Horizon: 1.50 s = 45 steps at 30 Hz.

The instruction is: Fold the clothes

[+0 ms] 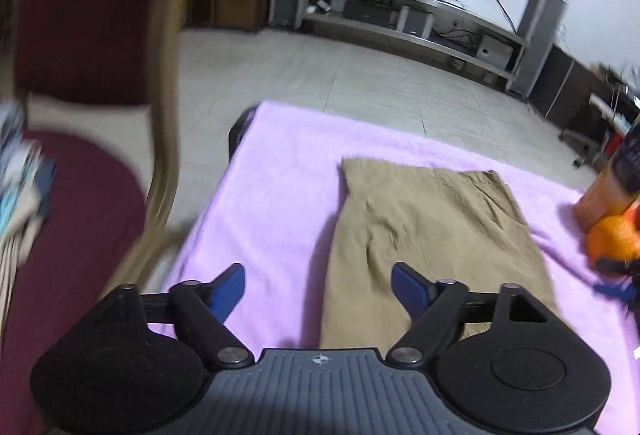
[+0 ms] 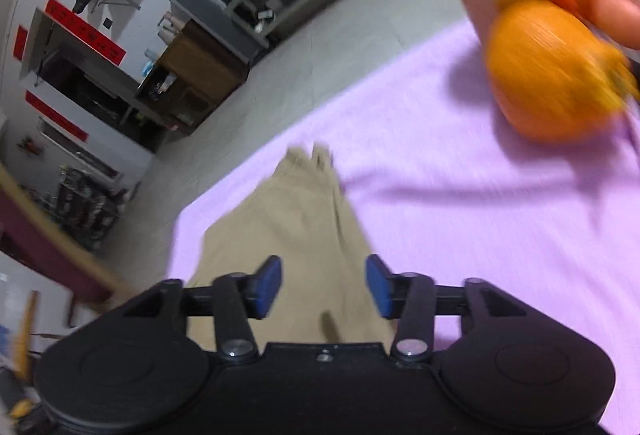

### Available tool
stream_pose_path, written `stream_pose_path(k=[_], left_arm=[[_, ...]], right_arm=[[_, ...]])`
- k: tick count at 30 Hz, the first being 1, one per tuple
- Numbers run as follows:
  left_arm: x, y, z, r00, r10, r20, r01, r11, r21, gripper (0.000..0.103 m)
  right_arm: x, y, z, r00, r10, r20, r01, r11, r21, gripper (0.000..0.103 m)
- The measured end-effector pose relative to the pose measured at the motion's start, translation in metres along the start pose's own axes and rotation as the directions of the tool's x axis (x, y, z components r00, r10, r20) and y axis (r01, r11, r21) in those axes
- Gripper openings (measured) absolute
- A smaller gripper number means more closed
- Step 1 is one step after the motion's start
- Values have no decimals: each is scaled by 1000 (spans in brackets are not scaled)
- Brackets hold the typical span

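Note:
A khaki garment (image 1: 432,235), folded into a flat rectangle, lies on the lilac table cover (image 1: 272,195). My left gripper (image 1: 320,287) hovers open over the garment's near left edge, nothing between its blue pads (image 1: 408,285). In the right wrist view the same khaki garment (image 2: 296,235) runs away from my right gripper (image 2: 323,287), which is open and empty just above its near end. The orange body of the right gripper (image 1: 612,239) shows at the right edge of the left view. The left gripper's orange body (image 2: 552,75) shows blurred with a hand (image 2: 616,7) on it.
A maroon chair (image 1: 80,195) with a wooden frame stands close to the table's left side, a blurred pile of cloth (image 1: 16,187) on its seat. The table edge (image 1: 240,131) drops to a pale tiled floor (image 1: 320,75). A media shelf (image 1: 400,19) lines the far wall.

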<state>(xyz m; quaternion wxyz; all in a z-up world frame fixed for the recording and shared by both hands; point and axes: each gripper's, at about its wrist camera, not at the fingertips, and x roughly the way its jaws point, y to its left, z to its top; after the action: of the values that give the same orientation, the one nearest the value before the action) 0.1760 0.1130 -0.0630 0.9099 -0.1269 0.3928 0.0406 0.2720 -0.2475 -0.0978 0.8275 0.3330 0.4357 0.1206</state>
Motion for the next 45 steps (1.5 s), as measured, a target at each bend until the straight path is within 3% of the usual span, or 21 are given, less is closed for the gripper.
stream_pose_path(k=[4, 8, 11, 14, 16, 18, 20, 21, 22, 24, 25, 28, 34, 37, 39, 40, 42, 43, 45], left_arm=[[-22, 15, -52, 991, -59, -122, 38, 986, -164, 84], [-27, 31, -102, 964, -123, -236, 45, 949, -310, 84], [-25, 26, -114, 954, -155, -258, 76, 954, -290, 84], [-17, 10, -116, 964, -114, -240, 63, 975, -212, 84], [-11, 0, -117, 970, -88, -226, 53, 986, -158, 85], [-5, -10, -118, 976, -62, -211, 41, 994, -105, 78], [-1, -21, -120, 981, -32, -193, 23, 999, -48, 57], [-1, -27, -122, 983, -6, -184, 4, 1000, -13, 55], [-2, -34, -123, 985, 20, -173, -16, 1000, 21, 51], [-5, -45, -126, 987, 56, -152, -45, 996, 74, 38], [-11, -46, -126, 988, 45, -149, -35, 997, 70, 23], [-29, -51, -125, 990, 15, -139, -7, 998, 59, 19], [-63, -59, -127, 991, -46, -124, 51, 998, 35, 18], [-66, -55, -144, 983, -52, -174, 56, 998, 20, 20], [-61, -55, -157, 975, -24, -219, 29, 999, 20, 26], [-55, -56, -161, 970, 15, -244, -6, 999, 39, 35], [-49, -51, -161, 959, 59, -277, -45, 997, 56, 42], [-52, -47, -158, 959, 62, -277, -49, 997, 51, 42], [-67, -36, -148, 972, 35, -234, -31, 999, 20, 44]], right_arm=[[-35, -18, -39, 993, 24, -112, -17, 998, 56, 60], [-43, -37, -85, 984, 55, -172, -31, 990, 139, 61], [-39, -52, -105, 984, 65, -165, -34, 982, 184, 61], [-34, -60, -116, 989, 54, -136, -30, 985, 170, 57], [-30, -59, -121, 993, 37, -114, -27, 996, 85, 51], [-30, -58, -128, 995, 60, -85, -58, 998, 26, 47], [-24, -51, -136, 990, 103, -93, -107, 994, -30, 41], [-21, -48, -141, 988, 124, -96, -130, 990, -60, 40], [-20, -40, -146, 990, 116, -78, -124, 985, -118, 40], [-20, -22, -154, 999, 22, -44, -32, 971, -237, 21], [-26, -18, -152, 999, 11, -37, -19, 974, -228, 11], [-45, -6, -148, 1000, -21, -15, 17, 980, -199, 5], [-102, 9, -134, 998, -67, 10, 68, 981, -184, 5], [-123, -3, -142, 995, -103, -8, 101, 983, -156, 5], [-126, -19, -151, 992, -124, -19, 120, 983, -137, 5], [-121, -25, -155, 988, -152, -35, 146, 980, -133, 6], [-111, -38, -162, 976, -206, -68, 197, 972, -128, 12], [-113, -38, -163, 970, -235, -61, 224, 964, -145, 20], [-119, -38, -165, 956, -289, -47, 277, 945, -176, 21]])
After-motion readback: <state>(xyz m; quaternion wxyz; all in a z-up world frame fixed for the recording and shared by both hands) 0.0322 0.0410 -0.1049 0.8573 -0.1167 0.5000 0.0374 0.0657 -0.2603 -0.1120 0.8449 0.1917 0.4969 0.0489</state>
